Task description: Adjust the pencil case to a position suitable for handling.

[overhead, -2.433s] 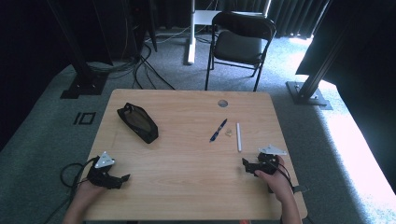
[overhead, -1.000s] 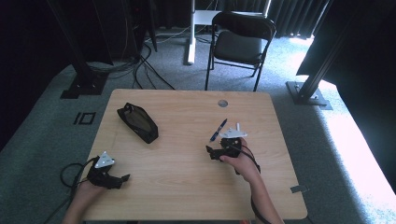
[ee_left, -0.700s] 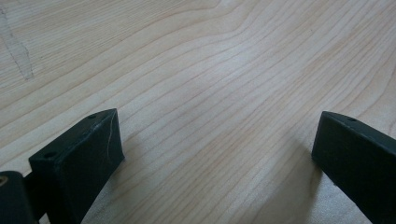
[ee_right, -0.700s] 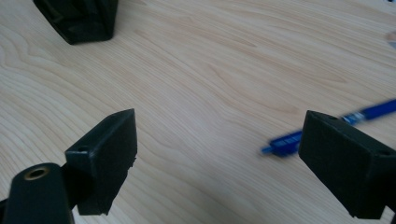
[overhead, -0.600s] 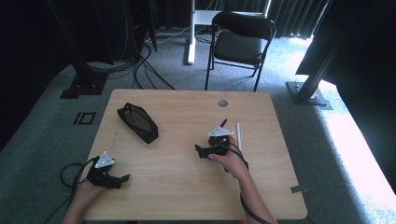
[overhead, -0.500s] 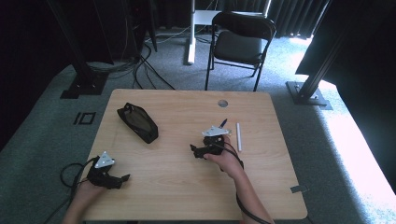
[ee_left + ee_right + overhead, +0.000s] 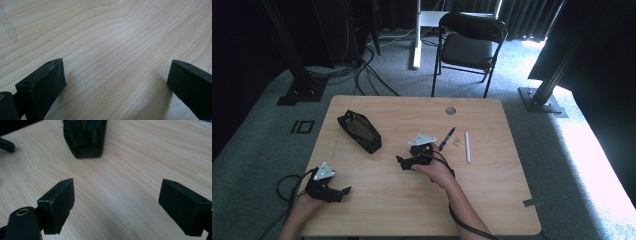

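Right tool [image 7: 402, 162] sits mid-frame over the tabletop [image 7: 492, 200] in the high view, jaws wide apart with nothing between them, pointing left toward the black pouch [image 7: 358, 131], which lies in the upper-left part of the tabletop and shows at top centre of the right gripper view [image 7: 85, 137], well apart from the jaws. Left tool [image 7: 343, 191] rests at lower left near the tabletop's front edge, jaws also apart over bare wood. Right of the right tool, from bigger to smaller: white stick [image 7: 467, 146], blue pen [image 7: 446, 138], small tan bit [image 7: 457, 142] between them.
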Demonstrator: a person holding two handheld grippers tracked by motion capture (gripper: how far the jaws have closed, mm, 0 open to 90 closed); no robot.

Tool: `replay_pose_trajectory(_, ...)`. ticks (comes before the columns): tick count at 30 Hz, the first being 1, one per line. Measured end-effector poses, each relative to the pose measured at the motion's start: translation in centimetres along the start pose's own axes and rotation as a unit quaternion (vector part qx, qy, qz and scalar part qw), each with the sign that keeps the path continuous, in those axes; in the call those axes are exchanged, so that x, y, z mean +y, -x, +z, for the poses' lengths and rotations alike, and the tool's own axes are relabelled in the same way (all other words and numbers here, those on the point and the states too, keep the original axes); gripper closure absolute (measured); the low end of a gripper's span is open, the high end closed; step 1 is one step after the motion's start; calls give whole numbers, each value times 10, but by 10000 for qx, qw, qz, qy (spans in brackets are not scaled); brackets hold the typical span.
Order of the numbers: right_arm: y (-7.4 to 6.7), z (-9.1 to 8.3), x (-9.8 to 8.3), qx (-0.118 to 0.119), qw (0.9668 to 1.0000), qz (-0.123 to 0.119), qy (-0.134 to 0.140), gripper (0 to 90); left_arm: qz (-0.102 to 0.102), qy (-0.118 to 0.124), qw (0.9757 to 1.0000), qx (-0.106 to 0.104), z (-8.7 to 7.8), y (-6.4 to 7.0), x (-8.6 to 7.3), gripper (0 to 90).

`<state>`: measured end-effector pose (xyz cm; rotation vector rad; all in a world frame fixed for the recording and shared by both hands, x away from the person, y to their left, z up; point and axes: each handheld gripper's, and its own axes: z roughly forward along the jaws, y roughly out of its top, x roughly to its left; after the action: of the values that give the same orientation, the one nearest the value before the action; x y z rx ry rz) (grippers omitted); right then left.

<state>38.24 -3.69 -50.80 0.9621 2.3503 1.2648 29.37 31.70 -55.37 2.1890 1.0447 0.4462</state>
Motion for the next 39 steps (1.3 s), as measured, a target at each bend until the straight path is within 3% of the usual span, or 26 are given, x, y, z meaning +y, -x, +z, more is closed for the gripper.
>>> replay_pose_trajectory(12,-18,21,13,289,9989,-344,123,138,0,0,10000,0,0,0,0,21)
replay_pose_trajectory(21,-28,37,23,485,9982,-323,118,150,-2,0,10000,0,0,0,0,21)
replay_pose_trajectory(29,-37,51,32,441,9982,-395,137,194,1,1,10000,1,0,0,0,21)
replay_pose_trajectory(30,-37,53,33,435,9981,-404,147,239,0,1,10000,0,0,0,0,21)
replay_pose_trajectory(39,-40,67,42,336,9987,-325,227,312,1,0,10000,2,0,0,0,21)
